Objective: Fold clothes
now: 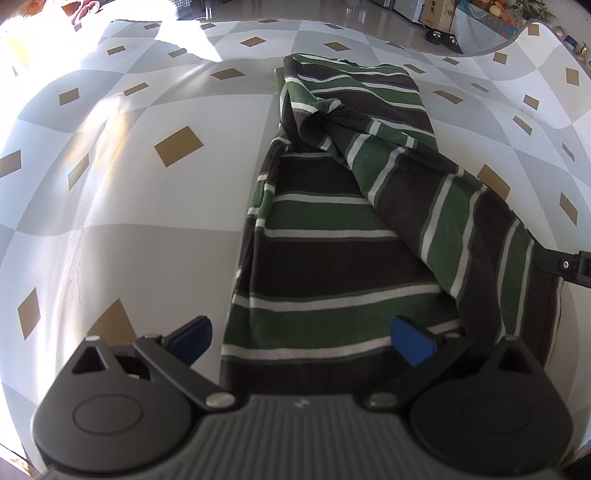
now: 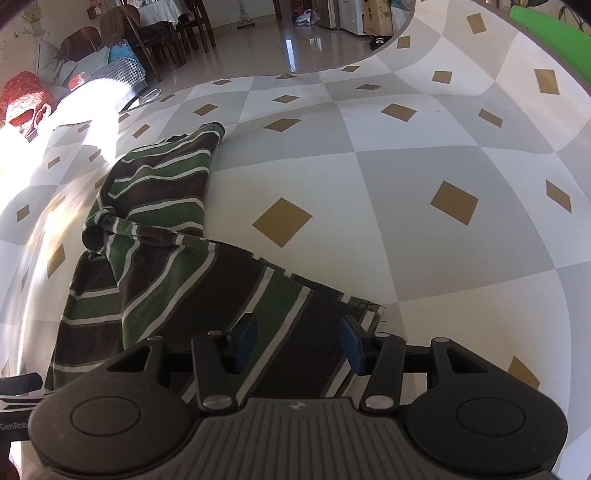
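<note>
A striped garment (image 1: 332,258) in green, dark brown and white lies on the table, with one side folded over diagonally and a bunched knot near its middle. My left gripper (image 1: 303,341) hovers over the garment's near end, open wide, one blue pad (image 1: 412,345) above the cloth and the other beside its left edge. In the right wrist view the same garment (image 2: 166,266) runs from far left to the near centre. My right gripper (image 2: 299,343) stands open over the garment's near corner with nothing pinched between its pads. Part of the right gripper (image 1: 569,264) shows at the cloth's right edge.
The table cover (image 2: 406,177) is checked grey and white with gold diamonds. Its far edge (image 2: 332,68) curves against a shiny tiled floor. Chairs (image 2: 166,33) and slippers (image 1: 443,37) stand beyond. Strong sunlight washes out the far left (image 2: 92,96). A green object (image 2: 546,40) lies at the far right.
</note>
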